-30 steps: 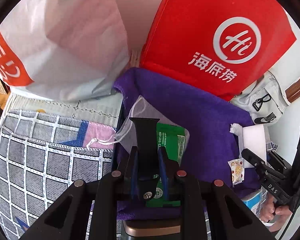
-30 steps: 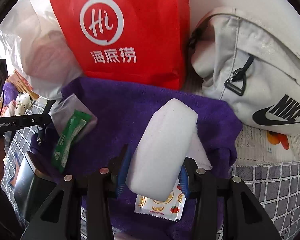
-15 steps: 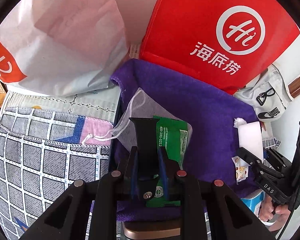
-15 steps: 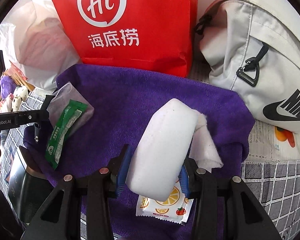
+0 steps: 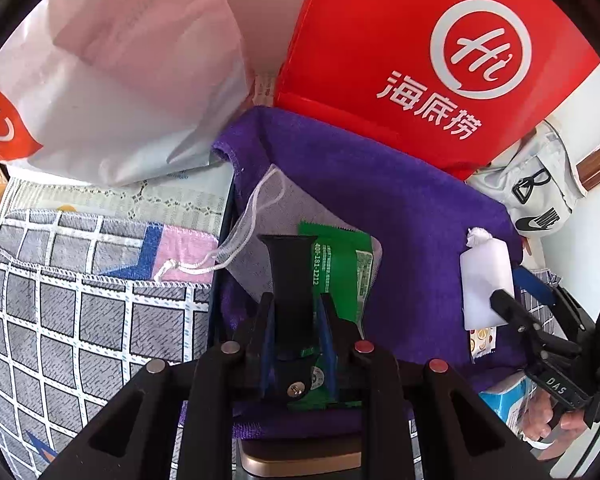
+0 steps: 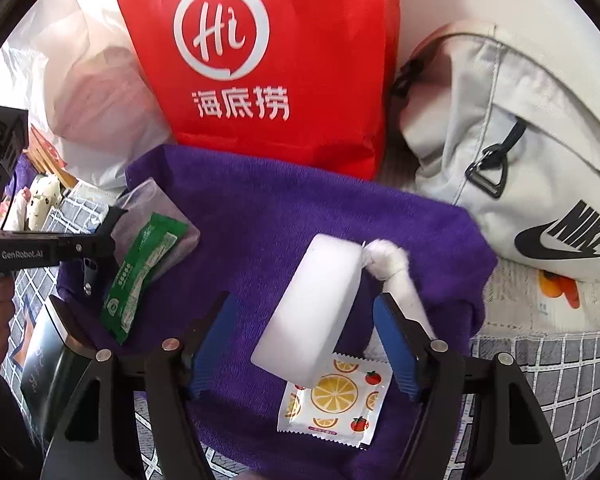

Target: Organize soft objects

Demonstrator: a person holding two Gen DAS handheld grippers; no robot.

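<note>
A purple towel lies spread in front of me. On it a white sponge block rests over an orange-print sachet, with a white cloth piece beside it. My right gripper is open, its blue pads on either side of the sponge and apart from it. My left gripper is shut, with nothing visible between the pads, over a green packet and a grey mesh drawstring pouch.
A red paper bag stands behind the towel, a white plastic bag to its left, a white Nike bag to its right. A checked cloth lies left of the towel. A blue tissue pack sits near the right hand.
My right gripper has opened and let go of the white sponge, which now rests on the towel and sachet. The left gripper has stayed shut over the green packet.
</note>
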